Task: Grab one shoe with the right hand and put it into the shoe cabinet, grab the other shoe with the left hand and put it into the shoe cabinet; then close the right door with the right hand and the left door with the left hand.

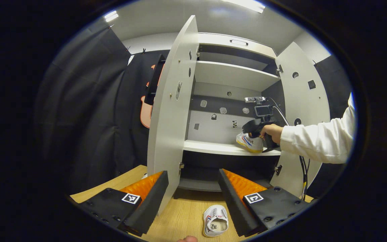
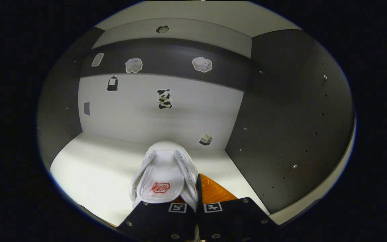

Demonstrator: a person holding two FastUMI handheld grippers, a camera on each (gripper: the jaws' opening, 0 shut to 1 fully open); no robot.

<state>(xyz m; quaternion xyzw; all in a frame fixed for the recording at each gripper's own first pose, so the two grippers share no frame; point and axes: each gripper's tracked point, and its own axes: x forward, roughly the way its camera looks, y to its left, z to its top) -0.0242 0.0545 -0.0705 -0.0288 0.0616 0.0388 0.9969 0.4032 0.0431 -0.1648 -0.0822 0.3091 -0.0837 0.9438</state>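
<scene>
My right gripper is pinched on the side wall of the first white sneaker, its fingers close together at 6 o'clock of the right gripper view, toe pointing to 12 o'clock into the shoe cabinet. From the left gripper view I see that same sneaker resting on the middle shelf at about 3 o'clock, with the hand and white sleeve behind it, so I judge the placing nearly done but the release not yet made. My left gripper has its fingers spread wide and holds nothing; it hangs above the wooden floor. The second sneaker lies there at 6 o'clock, just beside the right-hand finger and untouched. Beyond, the left door at 10 o'clock and the right door at 2 o'clock both stand open. Left to do: let go, fetch the second shoe, shelve it, shut both doors.
</scene>
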